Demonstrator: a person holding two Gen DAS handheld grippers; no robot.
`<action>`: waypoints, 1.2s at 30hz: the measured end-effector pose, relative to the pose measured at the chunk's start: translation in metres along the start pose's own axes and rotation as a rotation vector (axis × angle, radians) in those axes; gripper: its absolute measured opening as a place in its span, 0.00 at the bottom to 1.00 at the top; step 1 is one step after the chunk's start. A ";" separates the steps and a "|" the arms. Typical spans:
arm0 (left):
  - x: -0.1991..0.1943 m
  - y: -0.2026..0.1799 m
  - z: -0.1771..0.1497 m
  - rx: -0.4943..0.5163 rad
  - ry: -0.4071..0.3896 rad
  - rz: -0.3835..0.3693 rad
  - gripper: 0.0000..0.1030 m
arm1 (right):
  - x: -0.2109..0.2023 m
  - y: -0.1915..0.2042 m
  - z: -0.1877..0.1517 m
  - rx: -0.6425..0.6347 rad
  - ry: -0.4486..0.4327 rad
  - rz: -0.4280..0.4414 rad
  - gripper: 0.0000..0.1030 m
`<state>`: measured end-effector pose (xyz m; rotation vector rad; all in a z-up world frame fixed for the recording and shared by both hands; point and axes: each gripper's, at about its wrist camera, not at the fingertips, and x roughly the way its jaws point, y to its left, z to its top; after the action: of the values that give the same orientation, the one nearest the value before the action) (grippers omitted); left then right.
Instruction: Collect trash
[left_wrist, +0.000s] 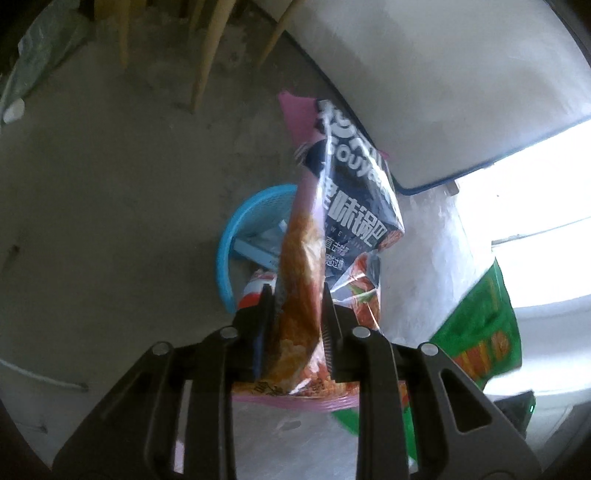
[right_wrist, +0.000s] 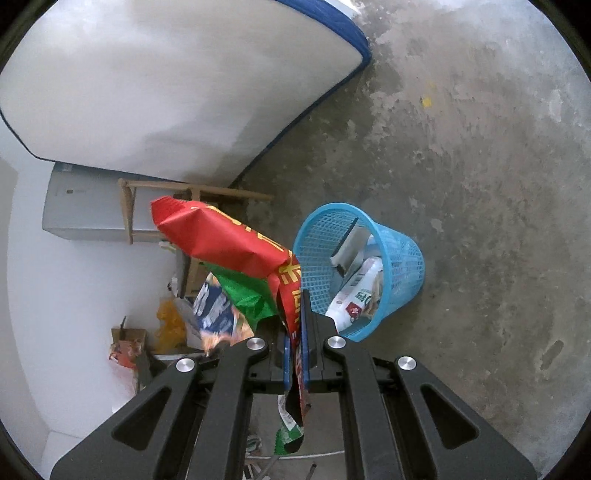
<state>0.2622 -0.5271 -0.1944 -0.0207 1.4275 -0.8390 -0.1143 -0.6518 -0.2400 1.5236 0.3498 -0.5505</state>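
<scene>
Your left gripper (left_wrist: 295, 295) is partly open with the snack bag (left_wrist: 332, 221) standing between the two fingers (left_wrist: 264, 314). The bag runs from behind the finger bases, up past the tips and well beyond them. Its orange side lies against the left finger. The right finger's ridged pad sits just at the bag's edge; can't tell if it presses or only touches. Bag is dark blue with white print up top, orange and pink lower down.

Blue basket (left_wrist: 236, 236) sits on the concrete floor (left_wrist: 110, 184) past your left fingertips, slightly left of them, mostly hidden behind the bag. Some wrappers are visible inside it.

Your right gripper (right_wrist: 295, 325) is closed tight on a red and green wrapper (right_wrist: 229, 243). The blue pads pinch a thin red fold of it. The bulk of the wrapper fans out ahead and to the left of the tips; a crumpled tail hangs back behind the finger bases.

From the right gripper, the same blue basket (right_wrist: 402, 266) is just ahead and right of the tips, upright on the floor, with white packaging (right_wrist: 354, 295) inside. The wrapper's red edge overlaps the basket's left rim in view; can't tell contact.

White mattress (right_wrist: 166, 81) with blue trim lies far ahead on the left. A clutter pile (right_wrist: 166, 325) sits left of the right gripper.
</scene>
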 end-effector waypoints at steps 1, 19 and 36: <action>0.009 0.000 0.003 -0.003 0.009 -0.002 0.24 | 0.005 -0.003 0.003 0.001 0.006 -0.008 0.05; 0.032 0.045 0.004 -0.239 0.060 0.012 0.50 | 0.164 0.062 0.042 -0.154 0.206 -0.092 0.06; -0.170 0.038 -0.052 0.028 -0.140 -0.020 0.60 | 0.190 0.084 0.033 -0.479 0.124 -0.551 0.58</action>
<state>0.2501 -0.3884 -0.0782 -0.0713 1.2858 -0.8581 0.0851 -0.7106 -0.2708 0.9892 0.9439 -0.7371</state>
